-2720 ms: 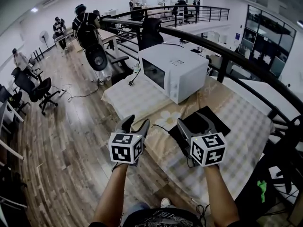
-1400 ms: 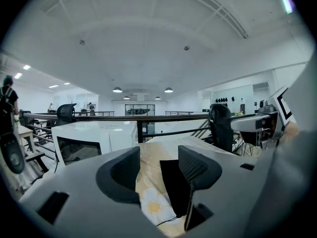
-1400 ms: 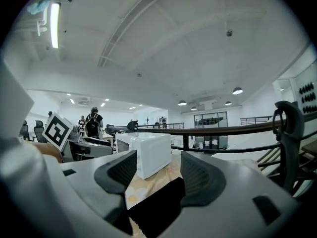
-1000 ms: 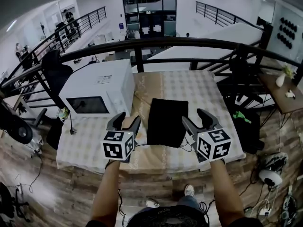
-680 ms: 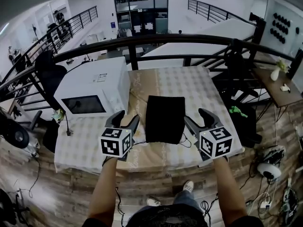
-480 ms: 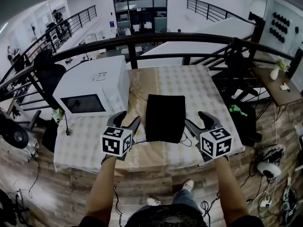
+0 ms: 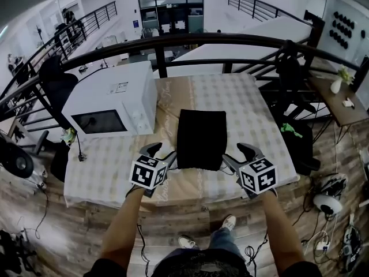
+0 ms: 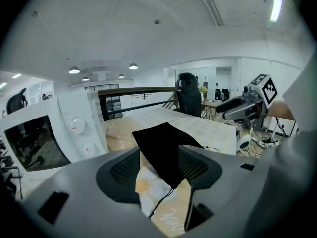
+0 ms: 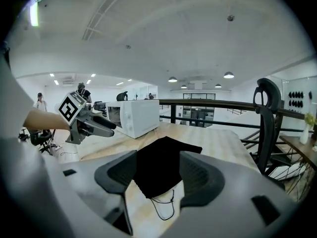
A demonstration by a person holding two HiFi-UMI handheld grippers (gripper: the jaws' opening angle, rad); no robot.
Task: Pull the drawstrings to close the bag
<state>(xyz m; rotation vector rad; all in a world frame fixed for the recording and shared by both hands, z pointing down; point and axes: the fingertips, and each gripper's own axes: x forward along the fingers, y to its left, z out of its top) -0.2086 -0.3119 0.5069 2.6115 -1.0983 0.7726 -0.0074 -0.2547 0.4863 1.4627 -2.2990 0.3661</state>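
A black drawstring bag (image 7: 200, 137) lies flat on the checked tablecloth, its mouth toward me. Thin black drawstrings trail from the two near corners, one (image 8: 161, 202) in the left gripper view and one (image 9: 166, 206) in the right gripper view. My left gripper (image 7: 162, 153) hovers open at the bag's near left corner with nothing between its fingers. My right gripper (image 7: 236, 155) hovers open at the near right corner, also holding nothing. Each gripper view looks along its jaws at the bag (image 8: 166, 145) (image 9: 159, 165), and neither gripper touches it.
A white microwave (image 7: 109, 103) stands on the table (image 7: 259, 114) left of the bag. A black railing (image 7: 230, 39) runs behind the table. A dark chair (image 7: 291, 68) and a side table (image 7: 337, 100) stand to the right. Cables lie on the wooden floor.
The head view swung from the left to face the table squarely. Both grippers came down and inward toward the bag's near corners, and both stayed open.
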